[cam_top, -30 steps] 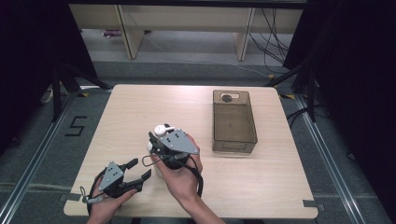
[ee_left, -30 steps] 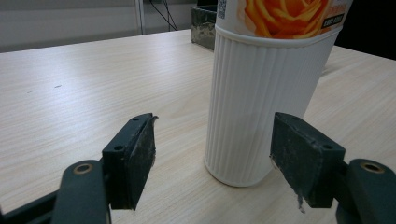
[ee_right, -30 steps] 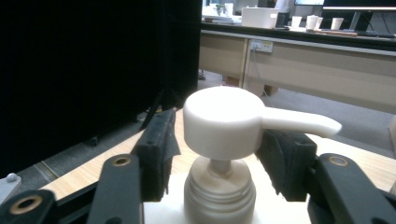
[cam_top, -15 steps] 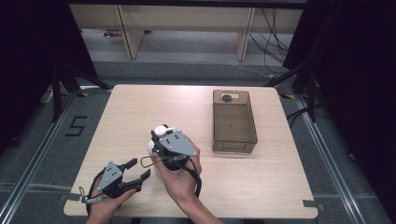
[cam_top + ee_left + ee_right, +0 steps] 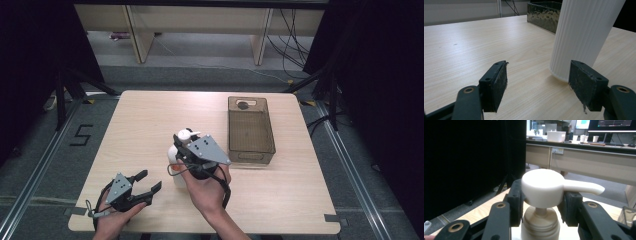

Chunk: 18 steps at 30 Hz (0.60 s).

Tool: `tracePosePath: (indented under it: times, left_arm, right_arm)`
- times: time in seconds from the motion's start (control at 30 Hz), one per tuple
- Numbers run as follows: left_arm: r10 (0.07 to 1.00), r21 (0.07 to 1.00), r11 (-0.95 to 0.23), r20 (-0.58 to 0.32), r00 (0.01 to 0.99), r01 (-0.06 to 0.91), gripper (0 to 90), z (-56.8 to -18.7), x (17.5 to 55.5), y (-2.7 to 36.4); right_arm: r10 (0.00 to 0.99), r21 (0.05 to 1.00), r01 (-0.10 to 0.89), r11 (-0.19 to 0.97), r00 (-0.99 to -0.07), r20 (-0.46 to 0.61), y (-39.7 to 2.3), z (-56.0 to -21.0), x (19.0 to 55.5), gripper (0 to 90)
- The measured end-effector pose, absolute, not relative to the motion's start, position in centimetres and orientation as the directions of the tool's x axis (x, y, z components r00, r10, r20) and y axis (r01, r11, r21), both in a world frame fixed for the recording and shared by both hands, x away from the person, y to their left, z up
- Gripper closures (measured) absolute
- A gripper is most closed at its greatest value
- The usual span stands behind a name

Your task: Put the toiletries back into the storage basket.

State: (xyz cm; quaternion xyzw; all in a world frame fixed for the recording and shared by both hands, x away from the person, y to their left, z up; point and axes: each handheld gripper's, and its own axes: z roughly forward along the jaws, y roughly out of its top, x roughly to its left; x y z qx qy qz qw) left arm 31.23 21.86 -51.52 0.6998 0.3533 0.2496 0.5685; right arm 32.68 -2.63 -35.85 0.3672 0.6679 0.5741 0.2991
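A white pump bottle with a ribbed body stands mid-table, leaning a little. My right gripper holds it at the top. In the right gripper view the pads press on both sides of the white pump head, whose spout points right. These jaws have just been closing, with the pump head between them. My left gripper rests near the table's front left, open and empty. In the left gripper view its jaws stand wide apart, and the bottle's ribbed body rises just behind its right pad.
A dark see-through bin stands right of the bottle, its near wall showing far off in the left gripper view. Bare wooden tabletop lies to the left and back. Shelving and cables are beyond the table's far edge.
The right gripper's jaws have closed on the pump head. That hand and the bottle top have shifted slightly right and up. The left gripper has stayed in place.
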Motion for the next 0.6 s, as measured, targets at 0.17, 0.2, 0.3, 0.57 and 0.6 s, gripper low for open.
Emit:
tracePosePath:
  times: [0.17,0.2,0.3,0.57,0.6]
  left_arm:
    - [0.786,0.969,-0.113,-0.048,0.616,0.22,30.6,-51.4,31.1,21.9]
    - [0.786,0.969,-0.113,-0.048,0.616,0.22,30.6,-51.4,31.1,21.9]
    - [0.788,0.968,-0.11,-0.052,0.613,0.224,30.6,-51.5,31.1,21.8]
    - [0.785,0.969,-0.117,-0.045,0.618,0.22,30.5,-51.5,31.2,21.7]
    - [0.786,0.968,-0.116,-0.047,0.617,0.221,30.5,-51.5,31.2,21.7]
  right_arm:
    - [0.846,0.99,0.12,0.069,-0.533,0.006,-4.3,-35.0,32.3,60.1]
    - [0.846,0.99,0.12,0.069,-0.533,0.006,-4.3,-35.0,32.3,60.1]
    - [0.85,0.991,0.117,0.057,-0.527,0.013,-5.4,-34.5,32.1,60.1]
    - [0.865,0.993,0.115,0.036,-0.501,0.027,-7.7,-33.9,31.6,60.1]
    - [0.867,0.994,0.1,0.045,-0.498,0.011,-8.0,-33.8,31.6,60.1]
